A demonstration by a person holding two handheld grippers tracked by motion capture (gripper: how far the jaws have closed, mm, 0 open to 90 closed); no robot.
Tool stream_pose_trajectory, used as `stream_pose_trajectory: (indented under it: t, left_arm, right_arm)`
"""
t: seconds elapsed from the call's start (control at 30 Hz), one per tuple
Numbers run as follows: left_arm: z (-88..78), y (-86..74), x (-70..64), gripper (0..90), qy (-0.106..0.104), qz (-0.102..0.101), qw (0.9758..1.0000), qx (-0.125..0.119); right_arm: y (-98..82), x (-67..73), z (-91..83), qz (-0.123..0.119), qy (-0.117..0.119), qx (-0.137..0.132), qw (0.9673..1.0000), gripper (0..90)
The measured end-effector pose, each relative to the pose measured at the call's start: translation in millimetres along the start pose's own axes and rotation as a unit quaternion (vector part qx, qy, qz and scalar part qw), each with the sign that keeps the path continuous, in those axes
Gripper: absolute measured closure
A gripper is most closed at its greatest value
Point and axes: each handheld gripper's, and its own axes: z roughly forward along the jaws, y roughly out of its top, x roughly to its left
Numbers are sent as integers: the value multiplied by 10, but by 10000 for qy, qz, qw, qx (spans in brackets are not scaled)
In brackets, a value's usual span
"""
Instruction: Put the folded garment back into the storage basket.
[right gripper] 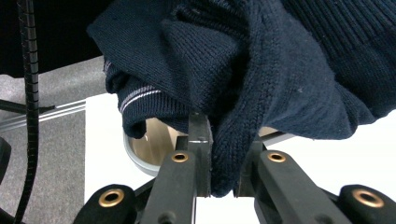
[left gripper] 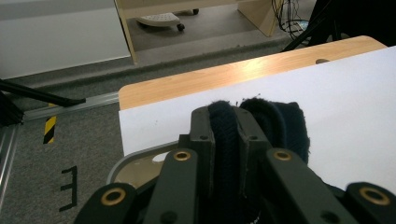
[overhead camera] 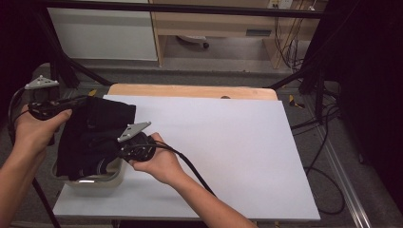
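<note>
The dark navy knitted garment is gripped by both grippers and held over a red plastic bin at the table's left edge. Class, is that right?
Not quite. The bin is pale grey-white, not red, as the high view shows. The rest holds: the dark navy knitted garment is clamped by the left gripper and the right gripper above that bin.

Dim room, dark at both flanks of the white table sheet [overhead camera: 228, 142], which glows pale under overhead light. Soft glare streaks the wooden edge [left gripper: 243, 70] behind it. Near jaws blur slightly; knit stays sharp.
</note>
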Motion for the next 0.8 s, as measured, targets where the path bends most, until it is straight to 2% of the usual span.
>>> stream_pose_trajectory:
  t: [0.8]
  left_arm:
    - [-14, -52, 85, 794, 61, -94, 9999, -9]
  right_arm:
    - [27, 8, 94, 34, 27, -11, 10000, 815]
